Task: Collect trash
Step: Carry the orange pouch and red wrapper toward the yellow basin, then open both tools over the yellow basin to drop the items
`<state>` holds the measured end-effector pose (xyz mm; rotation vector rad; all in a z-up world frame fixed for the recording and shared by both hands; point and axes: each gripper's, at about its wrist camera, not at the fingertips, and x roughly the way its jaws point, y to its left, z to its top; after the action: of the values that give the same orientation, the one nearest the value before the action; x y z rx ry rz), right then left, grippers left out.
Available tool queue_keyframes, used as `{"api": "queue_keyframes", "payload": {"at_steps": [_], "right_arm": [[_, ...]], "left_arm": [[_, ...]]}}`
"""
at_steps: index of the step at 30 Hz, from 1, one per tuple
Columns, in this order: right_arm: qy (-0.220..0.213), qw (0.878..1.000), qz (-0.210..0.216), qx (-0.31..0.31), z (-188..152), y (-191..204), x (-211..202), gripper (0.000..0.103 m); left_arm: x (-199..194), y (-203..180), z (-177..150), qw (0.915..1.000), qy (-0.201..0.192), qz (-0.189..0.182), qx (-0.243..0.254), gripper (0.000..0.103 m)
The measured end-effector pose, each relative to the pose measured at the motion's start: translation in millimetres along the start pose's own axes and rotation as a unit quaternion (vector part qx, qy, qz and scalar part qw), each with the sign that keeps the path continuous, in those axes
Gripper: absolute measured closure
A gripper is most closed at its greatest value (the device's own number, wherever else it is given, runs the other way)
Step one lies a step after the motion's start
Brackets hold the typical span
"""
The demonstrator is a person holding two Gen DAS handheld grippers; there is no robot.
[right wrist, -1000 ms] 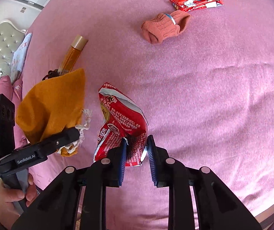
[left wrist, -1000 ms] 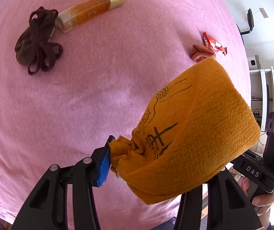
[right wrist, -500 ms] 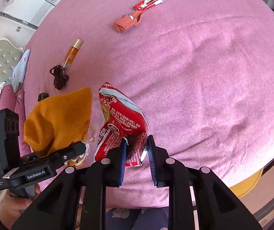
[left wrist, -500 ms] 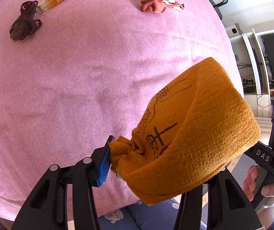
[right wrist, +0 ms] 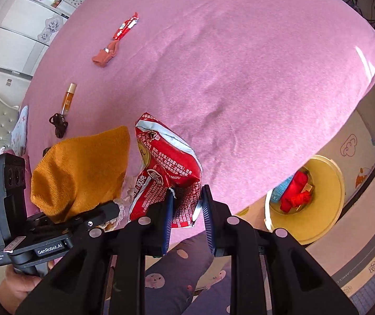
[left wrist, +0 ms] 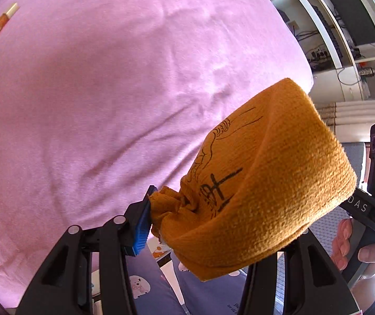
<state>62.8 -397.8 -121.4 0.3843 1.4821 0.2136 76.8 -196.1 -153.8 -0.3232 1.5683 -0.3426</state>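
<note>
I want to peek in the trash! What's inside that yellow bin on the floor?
Inside the yellow bin lies a crumpled red thing with a bit of blue packaging beside it. Anything beneath them is covered, and the near wall hides part of the bottom.

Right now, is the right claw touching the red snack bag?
Touching. The right wrist view shows the right claw shut on the red snack bag, its blue pads pinching the bag's lower edge, with the bag hanging clear above the pink bedspread.

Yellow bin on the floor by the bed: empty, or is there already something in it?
Not empty. The yellow bin already holds red crumpled material and a blue-white scrap, seen through its open top in the right wrist view.
</note>
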Motion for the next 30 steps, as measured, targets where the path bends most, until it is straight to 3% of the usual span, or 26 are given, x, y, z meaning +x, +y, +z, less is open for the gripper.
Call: {"api": "queue_keyframes", "payload": {"at_steps": [8, 16, 28, 30], "right_arm": [[-0.017, 0.997, -0.019, 0.067, -27, -106, -44, 0.082], [-0.013, 0.991, -0.032, 0.132, -60, -199, -59, 0.082], [0.006, 0.980, -0.022, 0.197, -87, -261, -52, 0.081], [0.015, 0.978, -0.025, 0.208, -89, -266, -49, 0.072]], "left_arm": [[50, -97, -11, 0.9973, 0.041, 0.002, 0.061, 0.054], [116, -179, -18, 0.9885, 0.093, 0.012, 0.119, 0.054], [175, -237, -35, 0.9725, 0.154, 0.029, 0.172, 0.050], [183, -240, -34, 0.9713, 0.164, 0.034, 0.168, 0.045]]}}
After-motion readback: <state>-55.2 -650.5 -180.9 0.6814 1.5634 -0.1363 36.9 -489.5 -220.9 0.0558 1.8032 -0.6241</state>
